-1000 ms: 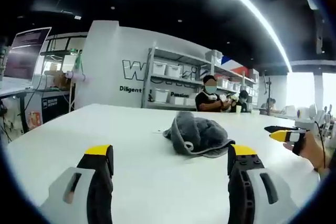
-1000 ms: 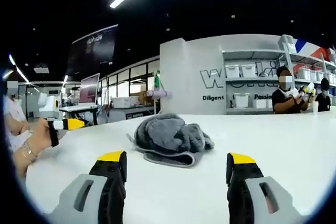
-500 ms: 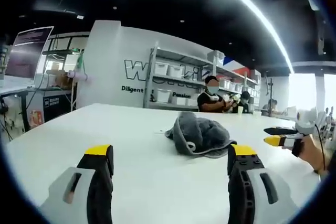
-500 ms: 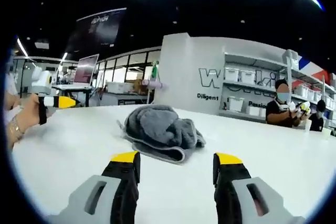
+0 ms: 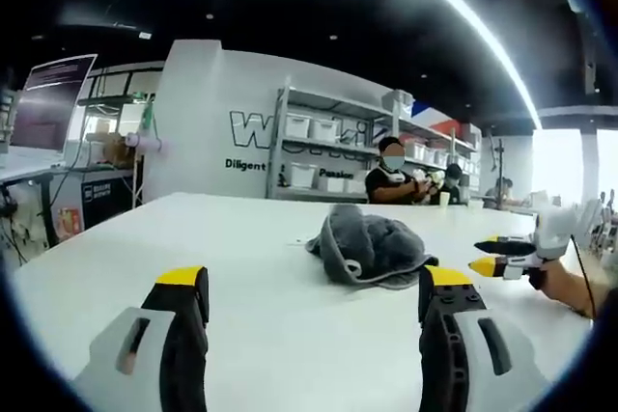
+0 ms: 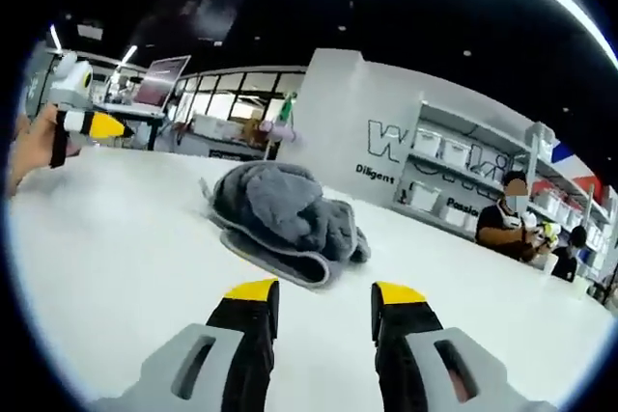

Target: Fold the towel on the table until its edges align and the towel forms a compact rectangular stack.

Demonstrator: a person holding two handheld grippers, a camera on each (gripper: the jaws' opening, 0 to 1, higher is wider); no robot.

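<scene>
Lying crumpled: towel (image 6: pixel 280 219), axis unclear

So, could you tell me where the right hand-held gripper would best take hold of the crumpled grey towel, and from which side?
Probably the hemmed edge of the towel that lies flat on the white table, at the side nearest the right hand-held gripper. It is a thin lip sticking out from under the bunched mound, so the open jaws could slide in low along the table and pinch it.
</scene>
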